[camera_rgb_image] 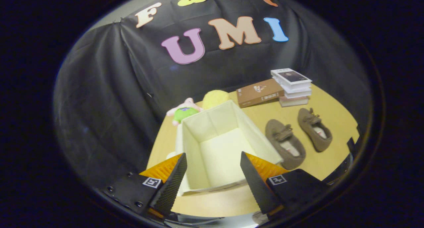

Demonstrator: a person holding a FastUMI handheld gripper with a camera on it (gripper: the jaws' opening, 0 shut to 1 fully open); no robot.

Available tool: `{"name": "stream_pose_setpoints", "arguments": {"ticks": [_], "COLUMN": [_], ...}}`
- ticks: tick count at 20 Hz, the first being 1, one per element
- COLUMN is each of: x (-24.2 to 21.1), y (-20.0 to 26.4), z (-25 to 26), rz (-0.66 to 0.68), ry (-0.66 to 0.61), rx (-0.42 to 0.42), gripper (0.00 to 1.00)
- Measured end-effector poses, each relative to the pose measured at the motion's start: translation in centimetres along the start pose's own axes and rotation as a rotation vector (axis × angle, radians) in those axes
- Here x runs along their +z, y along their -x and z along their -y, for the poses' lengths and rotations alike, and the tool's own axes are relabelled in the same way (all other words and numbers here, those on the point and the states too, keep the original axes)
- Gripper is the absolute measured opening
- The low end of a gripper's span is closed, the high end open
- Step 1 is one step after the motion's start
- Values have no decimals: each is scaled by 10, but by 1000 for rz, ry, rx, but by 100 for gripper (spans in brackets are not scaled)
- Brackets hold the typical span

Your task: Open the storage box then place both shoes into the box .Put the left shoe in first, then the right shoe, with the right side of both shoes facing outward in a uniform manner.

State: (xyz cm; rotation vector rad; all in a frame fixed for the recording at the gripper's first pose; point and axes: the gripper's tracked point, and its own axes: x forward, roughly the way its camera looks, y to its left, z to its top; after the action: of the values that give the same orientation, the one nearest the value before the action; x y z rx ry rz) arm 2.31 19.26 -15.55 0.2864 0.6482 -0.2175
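A cream fabric storage box (258, 138) stands open on the wooden table, nothing inside it. My gripper (213, 165) hovers open above the box's near part, with nothing between its fingers. Two brown slipper-like shoes lie to the right of the box, soles down, toes pointing away from me. The nearer shoe (285, 143) lies close to the box's right wall. The farther shoe (314, 129) lies just right of it.
A brown book (260, 92) and a stack of books (293, 87) lie beyond the shoes. A pink and green plush toy (184, 112) and a yellow round thing (215, 98) sit behind the box. The table (334, 161) ends just right of the shoes.
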Motion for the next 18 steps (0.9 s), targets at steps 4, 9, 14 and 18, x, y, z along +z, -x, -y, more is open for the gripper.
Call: {"name": "stream_pose_setpoints", "arguments": {"ticks": [4,9,14,18], "x": [27,54,40,5], "y": [-8,-26,-65,-100], "z": [61,130,197,220], "rz": [-114,-220,-385,-542], "ry": [147,125,133,132], "rx": [-171,-294,-369,-359], "gripper": [100,100,95,91]}}
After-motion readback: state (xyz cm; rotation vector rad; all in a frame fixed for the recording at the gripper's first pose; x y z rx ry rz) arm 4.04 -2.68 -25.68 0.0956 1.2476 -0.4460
